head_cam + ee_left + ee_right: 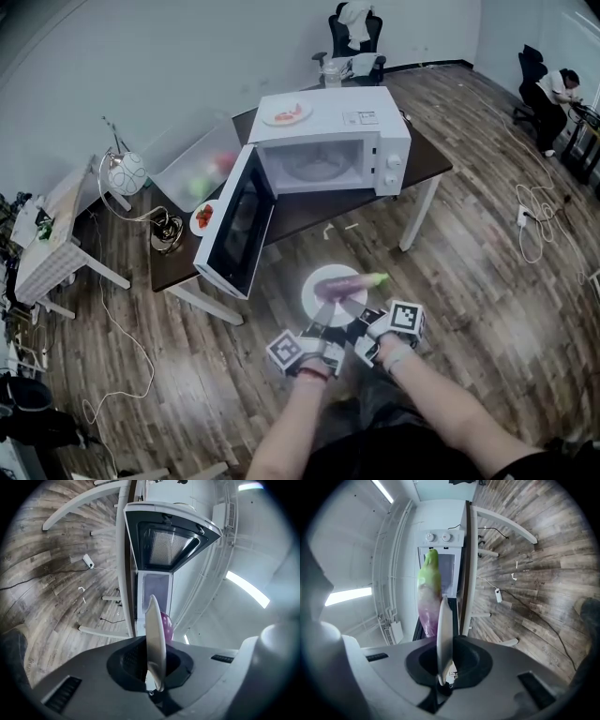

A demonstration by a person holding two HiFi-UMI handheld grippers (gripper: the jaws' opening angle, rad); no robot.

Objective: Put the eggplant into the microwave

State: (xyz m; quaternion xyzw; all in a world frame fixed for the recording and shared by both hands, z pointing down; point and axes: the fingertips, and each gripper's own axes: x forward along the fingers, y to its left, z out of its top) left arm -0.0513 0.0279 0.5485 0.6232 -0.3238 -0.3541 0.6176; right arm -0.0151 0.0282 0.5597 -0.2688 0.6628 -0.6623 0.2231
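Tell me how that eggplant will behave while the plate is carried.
The eggplant looks round and smooth, lying loose on the flat plate, so it will probably roll if the plate tilts. It keeps straight where its green end overhangs the rim, so probably stiff, not floppy.

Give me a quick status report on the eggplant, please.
Both left gripper and right gripper shut on white plate. The eggplant rides on it, short of the microwave. Its door open; nothing seen blocking.
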